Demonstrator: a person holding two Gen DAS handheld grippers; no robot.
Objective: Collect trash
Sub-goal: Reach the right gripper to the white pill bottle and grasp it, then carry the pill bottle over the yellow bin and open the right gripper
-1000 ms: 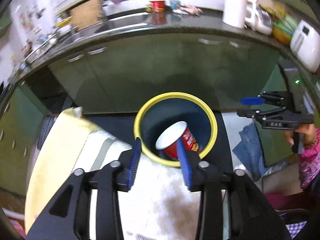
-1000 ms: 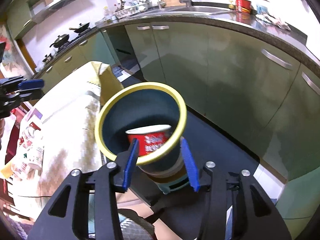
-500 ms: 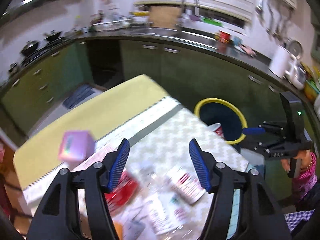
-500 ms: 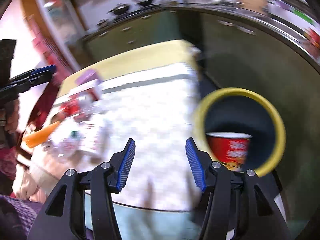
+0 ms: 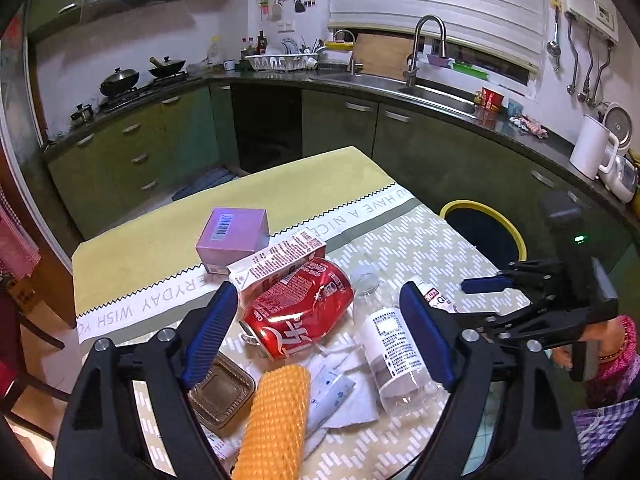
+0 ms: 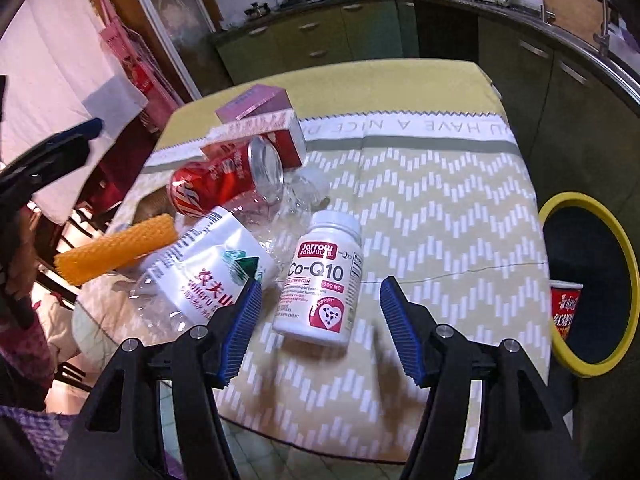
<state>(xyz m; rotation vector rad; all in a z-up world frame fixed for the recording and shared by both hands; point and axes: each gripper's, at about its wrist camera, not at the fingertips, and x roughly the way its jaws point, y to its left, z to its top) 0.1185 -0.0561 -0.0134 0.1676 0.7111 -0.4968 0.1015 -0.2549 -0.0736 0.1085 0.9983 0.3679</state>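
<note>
Both grippers are wide apart and hold nothing: the left gripper point(image 5: 316, 336) hangs over the red can point(image 5: 298, 316), and the right gripper point(image 6: 320, 328) hangs over the white pill bottle point(image 6: 324, 280). I think this is the reach-for-more-trash step. Next, 1 gripper should drop, squeeze its piece, and carry it to the yellow bin point(image 6: 624, 284) by the table point(image 6: 440, 184).

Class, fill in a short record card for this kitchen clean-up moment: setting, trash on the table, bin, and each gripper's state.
Setting: table with a patterned cloth
Trash on table: red can, carton, purple box, supplement bottle, water bottle, orange mesh sleeve
Bin: yellow-rimmed bin beside the table, red cup inside
Left gripper: open, empty
Right gripper: open, empty
</note>
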